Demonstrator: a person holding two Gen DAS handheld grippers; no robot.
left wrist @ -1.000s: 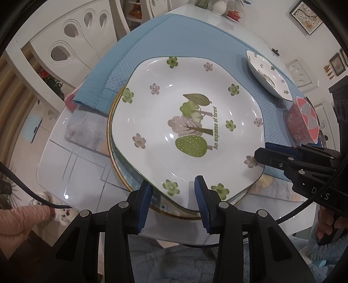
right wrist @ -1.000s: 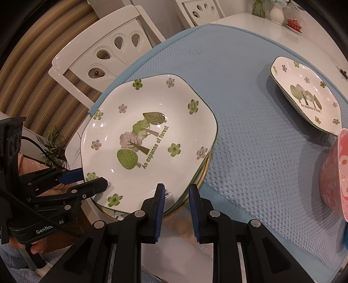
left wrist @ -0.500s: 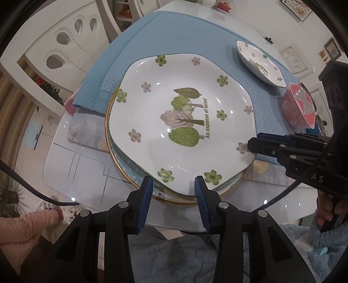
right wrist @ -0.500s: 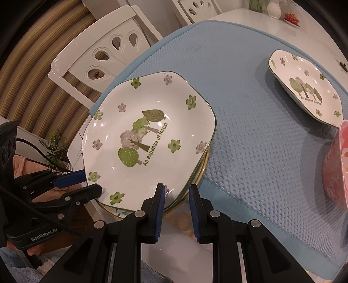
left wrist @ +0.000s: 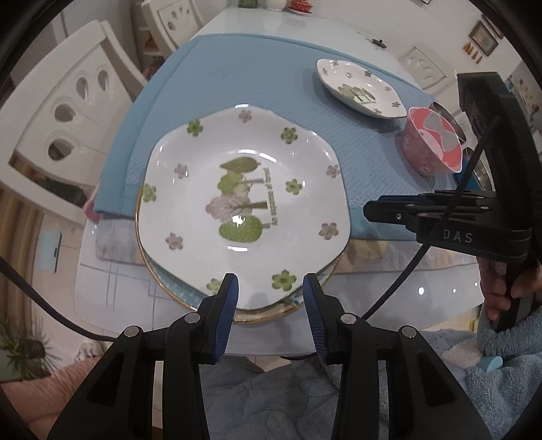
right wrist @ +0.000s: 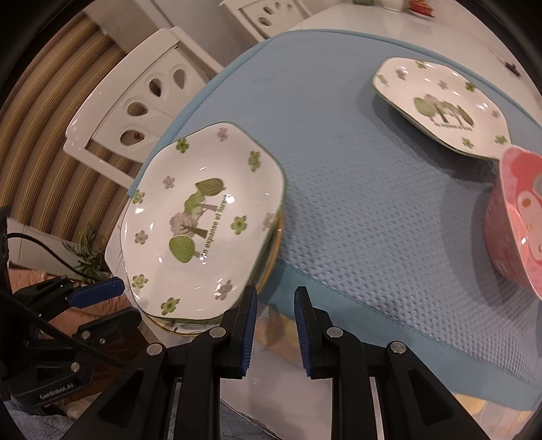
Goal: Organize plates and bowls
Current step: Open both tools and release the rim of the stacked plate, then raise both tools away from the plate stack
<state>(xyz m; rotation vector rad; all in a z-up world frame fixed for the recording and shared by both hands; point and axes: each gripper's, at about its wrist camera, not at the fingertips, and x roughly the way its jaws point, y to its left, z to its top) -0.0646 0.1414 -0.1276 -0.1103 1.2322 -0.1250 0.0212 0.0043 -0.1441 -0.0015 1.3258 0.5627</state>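
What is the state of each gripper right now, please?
Left gripper: open, empty, above the near rim of the forest plate.
Right gripper: open with a narrow gap, holding nothing.

Gold-rimmed plate (left wrist: 252, 316) mostly hidden under flowered plate (left wrist: 242, 206), only rim showing, lower centre. Pink bowl (right wrist: 516, 220) cut off at right frame edge in right wrist view. Metal dish (left wrist: 452, 120) behind pink bowl mostly covered, upper right. Small items (left wrist: 276, 3) at table's far end, top edge, too small and cropped to identify.
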